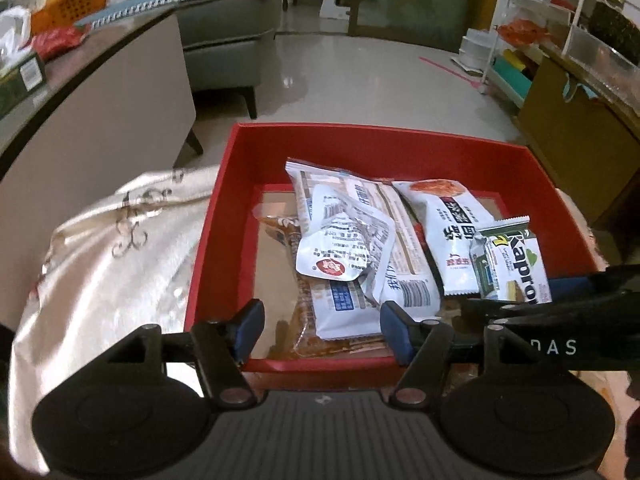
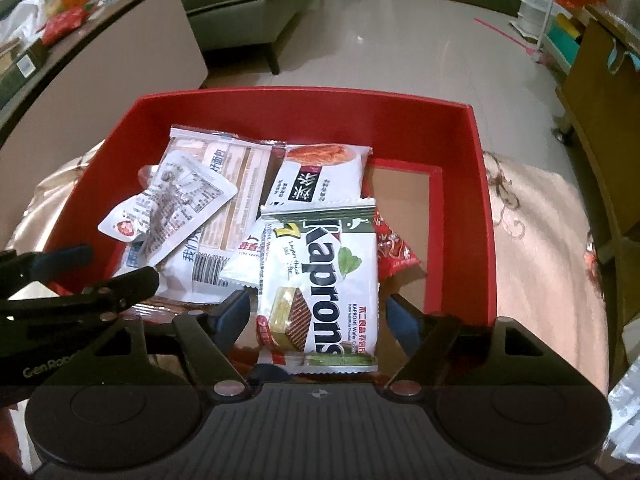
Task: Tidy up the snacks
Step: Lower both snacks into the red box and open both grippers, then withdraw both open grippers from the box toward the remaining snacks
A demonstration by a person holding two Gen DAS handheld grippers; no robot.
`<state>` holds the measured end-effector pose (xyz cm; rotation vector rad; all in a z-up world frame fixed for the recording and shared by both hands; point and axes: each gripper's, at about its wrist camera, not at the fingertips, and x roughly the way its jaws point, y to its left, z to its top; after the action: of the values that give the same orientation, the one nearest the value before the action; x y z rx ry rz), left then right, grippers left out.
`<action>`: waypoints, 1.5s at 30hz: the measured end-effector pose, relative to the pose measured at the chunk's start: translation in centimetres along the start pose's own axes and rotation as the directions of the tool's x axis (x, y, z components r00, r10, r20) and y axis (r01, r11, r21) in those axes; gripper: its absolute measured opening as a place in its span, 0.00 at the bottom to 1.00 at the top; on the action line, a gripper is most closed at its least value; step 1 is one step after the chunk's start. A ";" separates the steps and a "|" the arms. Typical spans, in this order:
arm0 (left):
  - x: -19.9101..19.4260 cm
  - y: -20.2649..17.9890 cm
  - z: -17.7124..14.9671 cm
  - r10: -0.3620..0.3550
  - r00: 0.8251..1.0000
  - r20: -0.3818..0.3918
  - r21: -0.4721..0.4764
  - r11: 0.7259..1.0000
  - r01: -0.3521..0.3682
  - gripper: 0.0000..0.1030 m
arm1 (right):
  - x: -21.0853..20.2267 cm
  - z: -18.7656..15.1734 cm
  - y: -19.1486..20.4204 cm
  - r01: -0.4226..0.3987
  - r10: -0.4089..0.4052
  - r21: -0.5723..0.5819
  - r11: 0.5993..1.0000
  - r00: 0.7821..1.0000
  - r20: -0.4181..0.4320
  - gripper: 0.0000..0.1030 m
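Red cardboard makes the box (image 2: 482, 200) that sits on a shiny cream cloth (image 1: 120, 248), and the snacks are already in it. A green and white Kaprons wafer pack (image 2: 320, 284) lies on top at the near side. Behind it is a white pack with a noodle picture (image 2: 316, 176). To the left are a long white bread pack (image 2: 224, 184) and a small crinkly white pouch (image 2: 172, 200). A red wrapper (image 2: 394, 246) peeks out from under the wafer pack.

The right gripper (image 2: 318, 316) hangs over the near edge of the box. Its blue pads (image 2: 232, 312) stand apart on each side of the wafer pack and do not press on it, so the pack looks let go. The left gripper (image 1: 322, 326) is over the near left part of the box. Its pads are apart too, with nothing pinched, though the bottom of the bread pack lies between them.

I think the step now is leaving the wafer pack in the box. To do it well, lift the right gripper straight up with the pads wide, so they do not catch the pack's edge and drag it out. Keep the two grippers from bumping, as they are very near each other. The right back part of the box floor is bare, so a next snack could go there.
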<state>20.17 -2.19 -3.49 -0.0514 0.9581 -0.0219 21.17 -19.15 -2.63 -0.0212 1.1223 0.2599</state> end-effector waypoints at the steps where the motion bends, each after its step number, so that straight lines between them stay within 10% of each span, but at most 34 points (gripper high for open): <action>1: -0.2 0.1 -0.1 -0.006 1.000 -0.005 -0.006 1.000 0.006 0.55 | -0.1 -0.1 0.0 -0.005 0.005 0.002 1.000 1.000 -0.007 0.80; 21: -7.1 1.1 -3.3 -0.088 0.995 0.050 -0.054 0.994 0.090 0.55 | -8.0 -3.2 -0.1 -0.071 0.072 -0.013 0.997 0.993 0.098 0.85; 34: -11.8 4.7 -9.4 -0.126 0.992 -0.007 -0.141 0.982 0.124 0.56 | -4.3 -7.0 3.5 -0.142 0.129 -0.176 0.974 0.988 -0.082 0.89; 45: -13.6 5.7 -11.0 -0.188 0.982 -0.002 -0.184 0.965 0.184 0.56 | -7.2 -11.9 5.1 -0.367 0.333 -0.143 0.919 0.918 -0.215 0.90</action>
<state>3.30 3.66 0.99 -0.3121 0.9701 -0.1074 6.55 -17.40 -0.79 -0.0046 1.2838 0.6953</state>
